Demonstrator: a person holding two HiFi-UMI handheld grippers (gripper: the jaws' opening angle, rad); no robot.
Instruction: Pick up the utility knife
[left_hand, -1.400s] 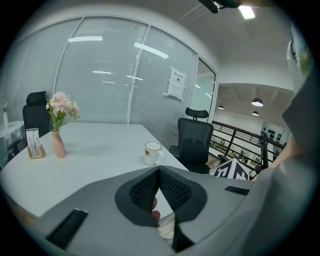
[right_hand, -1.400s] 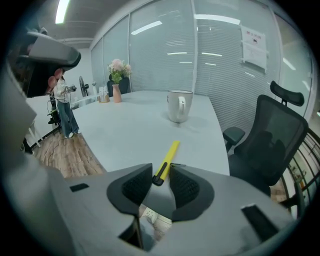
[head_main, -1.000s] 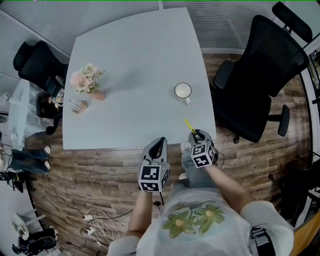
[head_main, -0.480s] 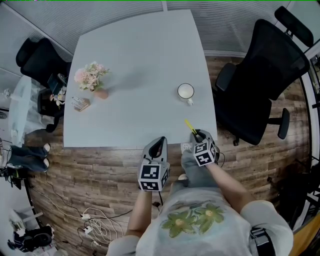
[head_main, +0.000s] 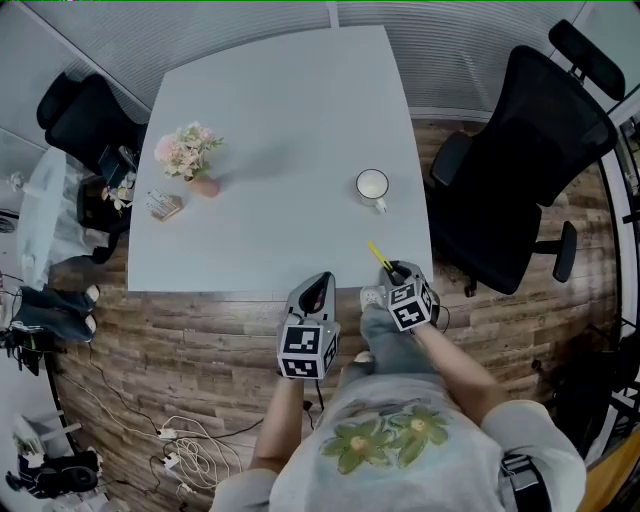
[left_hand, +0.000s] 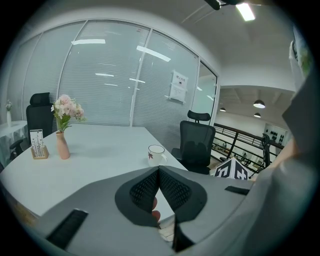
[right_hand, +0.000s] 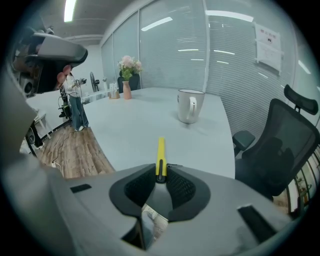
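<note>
The yellow utility knife sticks out forward from between the pads of my right gripper, which is shut on its near end. In the head view the utility knife reaches over the near right corner of the white table, and the right gripper sits at that corner. My left gripper hovers just off the table's near edge, to the left of the right one. Its jaws are closed together with nothing between them, as the left gripper shows in its own view.
A white mug stands on the table beyond the knife. A vase of pink flowers and a small card holder sit at the left. Black office chairs flank the table. Cables lie on the wooden floor.
</note>
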